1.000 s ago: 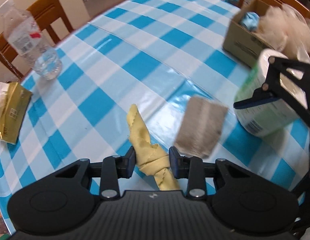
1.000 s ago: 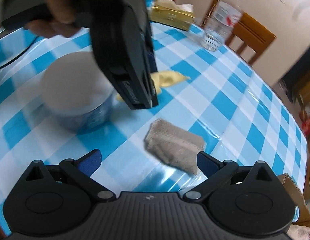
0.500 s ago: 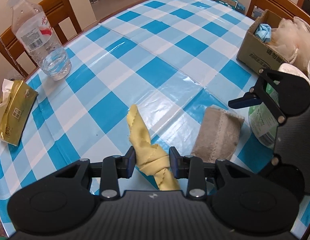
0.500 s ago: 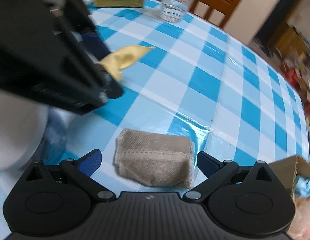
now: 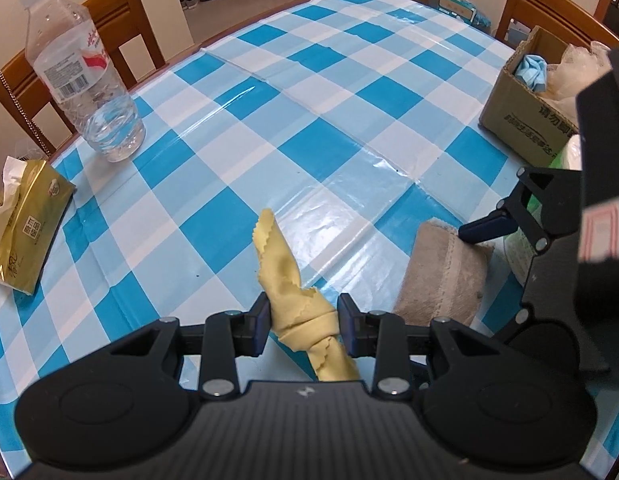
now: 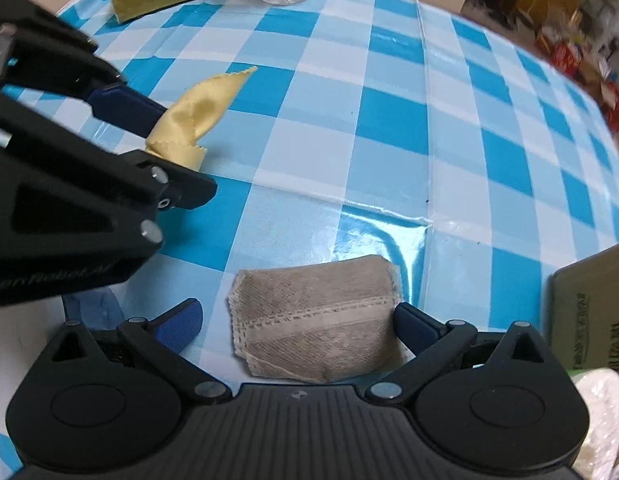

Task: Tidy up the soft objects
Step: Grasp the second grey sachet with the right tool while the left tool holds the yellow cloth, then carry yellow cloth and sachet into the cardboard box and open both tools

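Right gripper (image 6: pixel 295 326) now straddles grey cloth (image 6: pixel 315 326)
Jaws wide, no contact; left gripper (image 5: pixel 303 322) pinches knotted yellow cloth (image 5: pixel 297 300).

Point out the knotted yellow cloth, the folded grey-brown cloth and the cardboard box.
Knotted yellow cloth (image 5: pixel 305 322), left wrist view, on its knot.
Folded grey-brown cloth (image 6: pixel 315 320), right wrist view, on its stitched middle.
Cardboard box (image 5: pixel 521 116), left wrist view, on its printed side.

The left hand-held gripper (image 5: pixel 303 322) fills the bottom of its frame with a matte black ribbed body, two round hubs, silver screw heads on the linkages and dark blue finger pads. The right hand-held gripper (image 6: pixel 297 322) is built alike, black with silver screws and bright blue textured pads. At the right edge of the left view its housing carries a white label with a red border.
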Action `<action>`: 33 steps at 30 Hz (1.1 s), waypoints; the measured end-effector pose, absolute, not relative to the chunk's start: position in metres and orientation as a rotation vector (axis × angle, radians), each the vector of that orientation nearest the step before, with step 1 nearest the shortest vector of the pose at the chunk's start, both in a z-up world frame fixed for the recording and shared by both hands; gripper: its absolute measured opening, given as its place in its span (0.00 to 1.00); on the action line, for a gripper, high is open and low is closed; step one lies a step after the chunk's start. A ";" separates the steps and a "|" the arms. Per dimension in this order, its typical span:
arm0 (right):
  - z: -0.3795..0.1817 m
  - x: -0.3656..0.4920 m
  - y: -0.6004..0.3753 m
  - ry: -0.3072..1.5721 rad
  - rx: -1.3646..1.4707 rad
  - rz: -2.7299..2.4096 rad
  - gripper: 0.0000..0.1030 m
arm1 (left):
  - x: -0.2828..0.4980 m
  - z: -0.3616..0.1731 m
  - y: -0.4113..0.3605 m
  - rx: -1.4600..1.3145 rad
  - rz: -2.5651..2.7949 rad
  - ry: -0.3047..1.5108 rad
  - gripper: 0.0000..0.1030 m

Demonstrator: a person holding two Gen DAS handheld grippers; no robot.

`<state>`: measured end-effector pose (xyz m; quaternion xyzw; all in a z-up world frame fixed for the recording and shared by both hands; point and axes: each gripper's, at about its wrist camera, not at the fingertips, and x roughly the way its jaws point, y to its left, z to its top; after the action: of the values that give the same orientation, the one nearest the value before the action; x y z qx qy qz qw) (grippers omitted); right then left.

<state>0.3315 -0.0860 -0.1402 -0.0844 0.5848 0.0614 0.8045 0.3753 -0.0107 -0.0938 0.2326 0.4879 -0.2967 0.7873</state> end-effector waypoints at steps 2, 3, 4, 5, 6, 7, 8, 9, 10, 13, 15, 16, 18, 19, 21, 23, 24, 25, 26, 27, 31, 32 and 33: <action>-0.140 0.332 -0.088 1.252 -0.165 0.133 1.00 | 0.375 -0.094 -0.011 0.502 -0.640 1.052 0.32; -0.141 0.332 -0.087 1.249 -0.162 0.129 1.00 | 0.376 -0.094 -0.010 0.504 -0.639 1.052 0.32; -0.141 0.333 -0.087 1.246 -0.165 0.125 1.00 | 0.376 -0.094 -0.010 0.505 -0.639 1.053 0.32; -0.141 0.333 -0.086 1.243 -0.164 0.120 1.00 | 0.377 -0.095 -0.010 0.505 -0.639 1.055 0.32; -0.141 0.332 -0.085 1.238 -0.165 0.116 1.00 | 0.377 -0.096 -0.010 0.506 -0.638 1.056 0.32; -0.141 0.332 -0.085 1.232 -0.163 0.113 0.98 | 0.377 -0.096 -0.010 0.506 -0.638 1.056 0.32; -0.139 0.331 -0.085 1.226 -0.160 0.112 0.97 | 0.377 -0.096 -0.010 0.504 -0.637 1.057 0.32; -0.138 0.330 -0.085 1.216 -0.163 0.113 0.93 | 0.377 -0.096 -0.010 0.504 -0.637 1.057 0.32; -0.136 0.329 -0.085 1.207 -0.168 0.117 0.87 | 0.377 -0.096 -0.010 0.504 -0.636 1.056 0.32; -0.132 0.328 -0.083 1.198 -0.185 0.125 0.79 | 0.378 -0.096 -0.009 0.505 -0.633 1.054 0.32; -0.131 0.328 -0.083 1.194 -0.196 0.131 0.76 | 0.378 -0.095 -0.009 0.505 -0.630 1.054 0.32; -0.130 0.327 -0.083 1.191 -0.200 0.134 0.72 | 0.378 -0.094 -0.008 0.504 -0.630 1.054 0.32; -0.128 0.326 -0.082 1.185 -0.214 0.146 0.68 | 0.377 -0.093 -0.008 0.504 -0.629 1.053 0.32; -0.127 0.326 -0.082 1.184 -0.216 0.153 0.66 | 0.377 -0.093 -0.008 0.505 -0.629 1.053 0.32; -0.126 0.326 -0.082 1.183 -0.217 0.160 0.64 | 0.377 -0.091 -0.008 0.507 -0.628 1.053 0.32; -0.125 0.325 -0.083 1.180 -0.218 0.167 0.61 | 0.376 -0.090 -0.007 0.507 -0.627 1.053 0.32; -0.124 0.324 -0.083 1.177 -0.216 0.170 0.59 | 0.376 -0.089 -0.007 0.507 -0.626 1.052 0.32; -0.122 0.324 -0.083 1.175 -0.215 0.175 0.57 | 0.376 -0.088 -0.006 0.506 -0.625 1.052 0.32; -0.120 0.323 -0.084 1.174 -0.215 0.180 0.56 | 0.375 -0.086 -0.006 0.507 -0.623 1.051 0.32; -0.119 0.323 -0.084 1.172 -0.214 0.183 0.55 | 0.375 -0.085 -0.005 0.508 -0.626 1.048 0.32; -0.113 0.319 -0.083 1.155 -0.220 0.196 0.52 | 0.372 -0.079 -0.005 0.509 -0.618 1.040 0.32; -0.111 0.319 -0.083 1.151 -0.220 0.198 0.52 | 0.371 -0.077 -0.004 0.508 -0.616 1.037 0.32; -0.108 0.317 -0.083 1.146 -0.220 0.201 0.52 | 0.370 -0.075 -0.003 0.507 -0.615 1.035 0.32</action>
<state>0.3173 -0.0831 -0.1080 -0.1038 0.5403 0.0948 0.8296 0.3696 -0.0033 -0.0751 0.2359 0.4815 -0.2861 0.7941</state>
